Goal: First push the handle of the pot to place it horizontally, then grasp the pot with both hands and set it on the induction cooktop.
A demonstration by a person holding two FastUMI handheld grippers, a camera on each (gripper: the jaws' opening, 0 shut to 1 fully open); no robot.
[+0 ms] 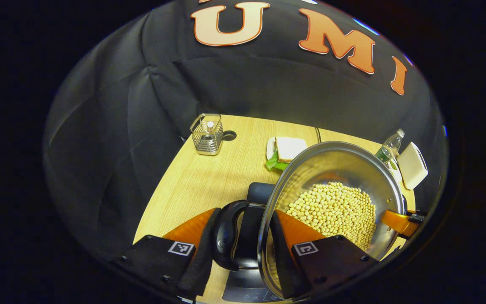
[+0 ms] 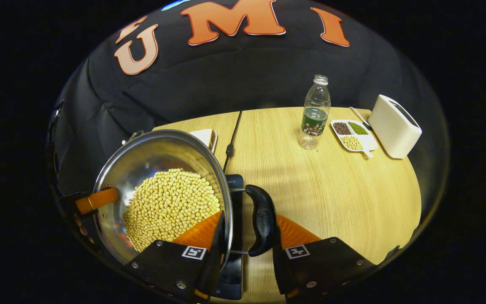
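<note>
Left gripper view: left gripper point(image 1: 243, 253) and right gripper point(image 2: 247, 249) each clamp a side handle; the bean-filled pot point(image 1: 336, 169) is probably heavy, so keep it level.

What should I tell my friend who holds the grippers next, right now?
Left gripper: its fingers straddle the pot's rim and left handle, one inside the pot, one outside the handle.
Right gripper: same on the right handle.
Whether the fingers press firmly, I cannot tell.
The pot, full of yellow beans, is held between both grippers above the dark induction cooktop on the wooden table. Whether it rests on the cooktop yet is unclear.
Done: both handles reached.
Left: settle the pot flat on the cooktop, then open both grippers and back away.
</note>
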